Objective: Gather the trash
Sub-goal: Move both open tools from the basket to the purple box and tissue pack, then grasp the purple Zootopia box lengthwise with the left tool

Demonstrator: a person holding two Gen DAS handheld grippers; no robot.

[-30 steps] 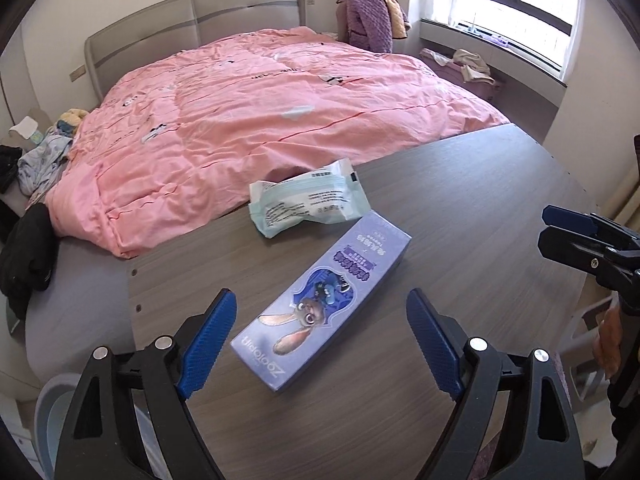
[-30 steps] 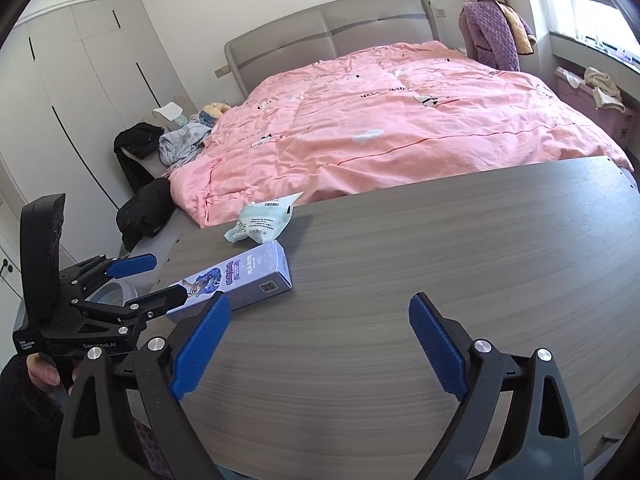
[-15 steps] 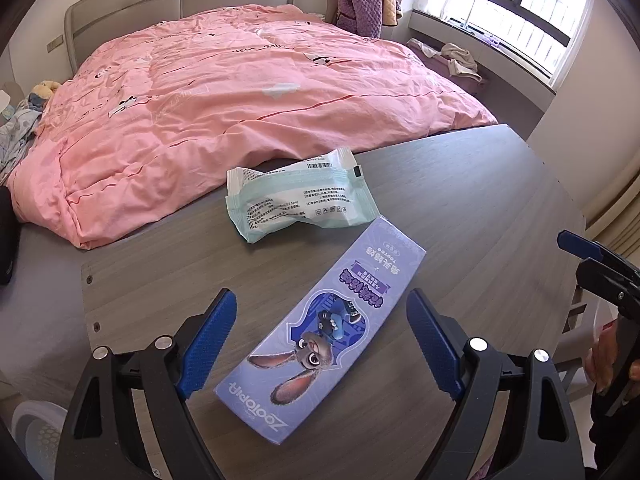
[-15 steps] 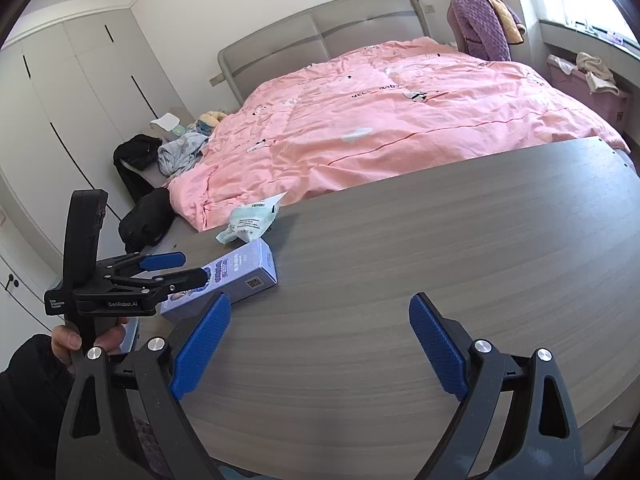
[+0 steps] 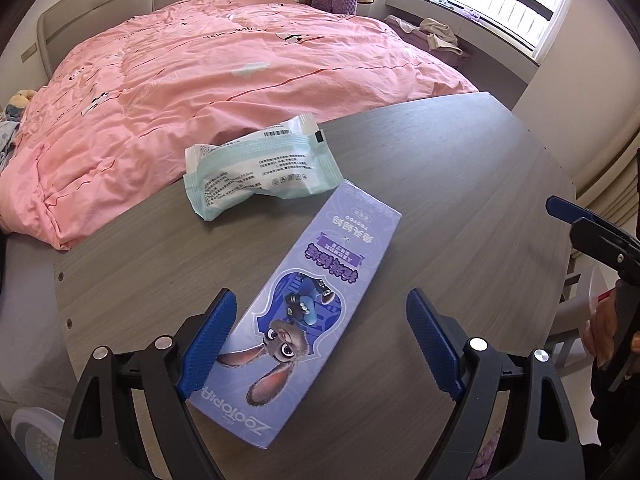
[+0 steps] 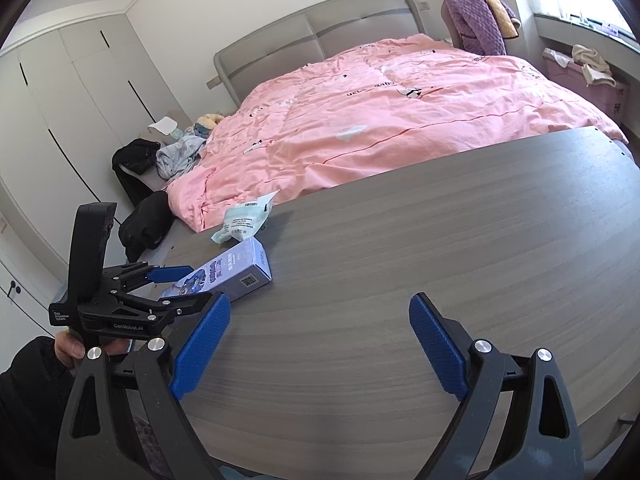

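**Left gripper straddled the purple box**

You held your left gripper [image 5: 316,344] spread wide, its jaws either side of the purple box's [image 5: 308,308] near end, so that closing would pinch its narrow width. The mint wrapper [image 5: 256,172] lay just beyond the box, touching its far corner. Your right gripper [image 6: 320,348] waited released, well right of the box over bare table [image 6: 440,240].
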